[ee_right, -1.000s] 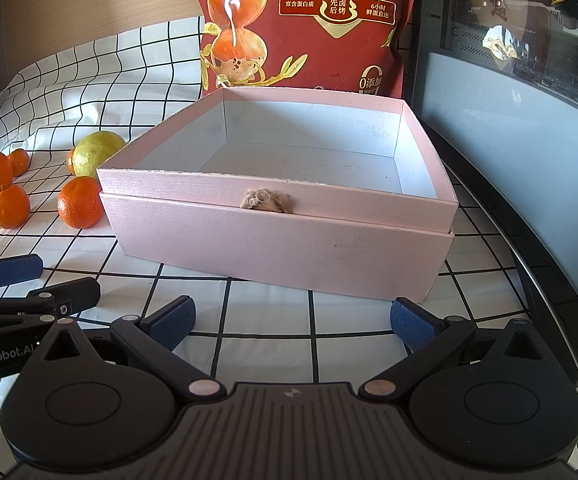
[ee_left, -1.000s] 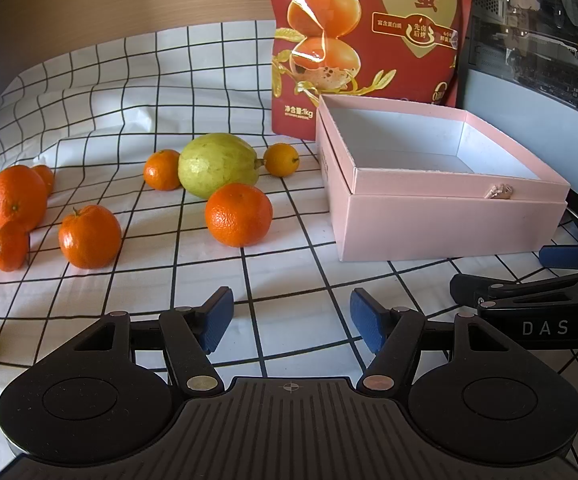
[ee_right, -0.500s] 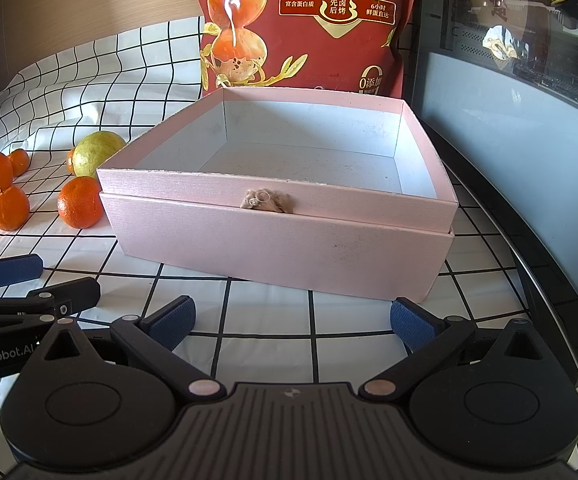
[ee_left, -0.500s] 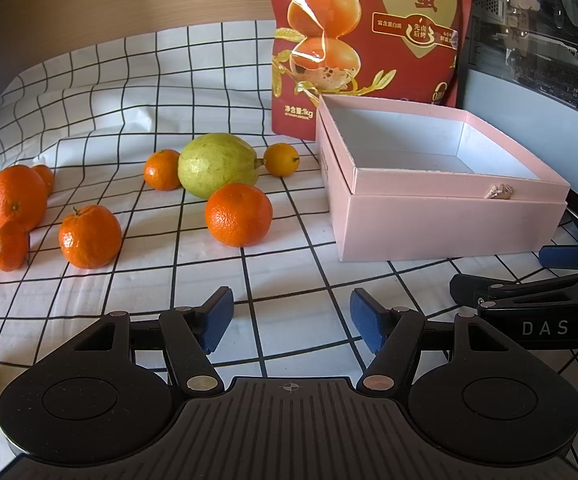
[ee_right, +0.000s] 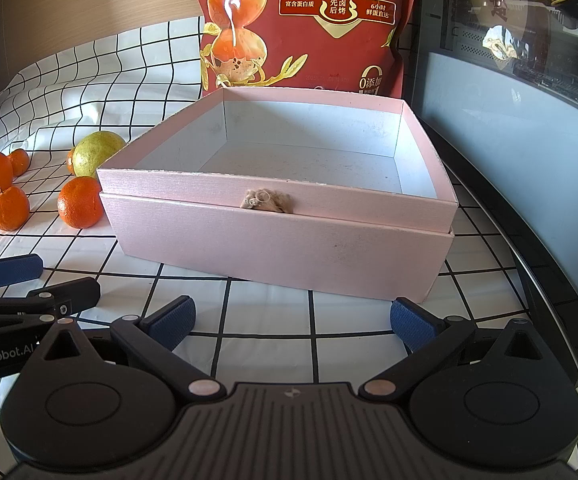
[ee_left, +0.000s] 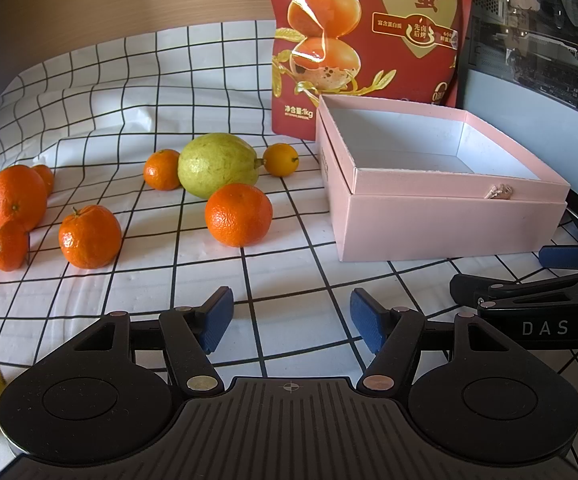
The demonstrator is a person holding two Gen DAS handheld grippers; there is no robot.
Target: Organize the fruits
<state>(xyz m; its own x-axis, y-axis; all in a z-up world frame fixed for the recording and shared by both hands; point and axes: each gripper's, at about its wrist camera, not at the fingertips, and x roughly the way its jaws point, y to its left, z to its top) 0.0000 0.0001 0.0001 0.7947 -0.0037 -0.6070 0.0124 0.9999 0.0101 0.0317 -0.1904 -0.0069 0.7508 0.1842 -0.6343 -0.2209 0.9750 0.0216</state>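
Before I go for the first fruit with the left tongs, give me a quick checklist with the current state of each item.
1. Left tongs open and holding nothing: ok.
2. Right tongs open and holding nothing: ok.
3. Pink box open at the top, nothing inside: ok.
4. Nearest orange free on the checked cloth, apart from the green fruit behind it: ok.
5. Bare cloth between the left tongs and that orange: ok.
6. Right tongs parked low beside the left tongs, near the box's front corner; whether they clear a carry into the box: cannot tell.
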